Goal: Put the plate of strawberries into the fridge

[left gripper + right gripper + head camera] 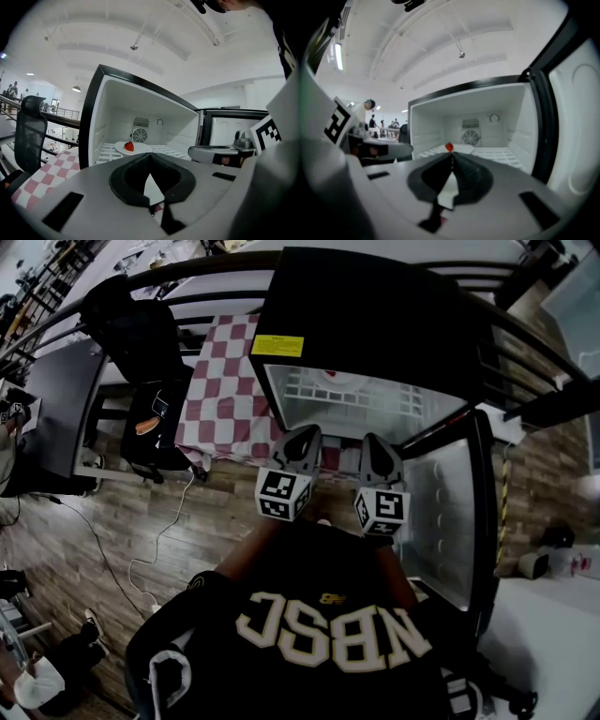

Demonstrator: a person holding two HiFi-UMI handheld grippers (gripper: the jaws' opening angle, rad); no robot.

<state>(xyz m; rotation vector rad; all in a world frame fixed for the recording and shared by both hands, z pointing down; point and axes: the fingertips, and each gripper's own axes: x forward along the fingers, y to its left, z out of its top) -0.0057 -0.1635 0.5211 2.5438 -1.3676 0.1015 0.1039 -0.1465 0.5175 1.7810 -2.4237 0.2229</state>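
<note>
Fingers [123, 180] of the left gripper [150, 157] are meeting tip to tip with nothing between them. The right gripper [451, 157] is showing the same: its fingers [474, 180] are pressed together and holding nothing. In the head view the left gripper [304, 432] and the right gripper [372, 440] are hanging side by side, close but not touching, both pointing into the open fridge [375, 306]. The fridge door [448, 512] is standing swung out on the person's right. The plate [140, 148] is sitting inside the fridge on the white wire shelf [107, 153], towards the back and left of centre, just in front of the round fan grille [139, 135]. One strawberry [129, 146] is lying on its left part; whether more fruit is on the plate cannot be told. From the right gripper view the strawberry [449, 147] is showing directly above the closed fingertips, with the plate [463, 149] beside it. A red-and-white checkered cloth [225, 381] is lying to the left of the fridge, and a black chair [141, 334] is standing beyond that.
</note>
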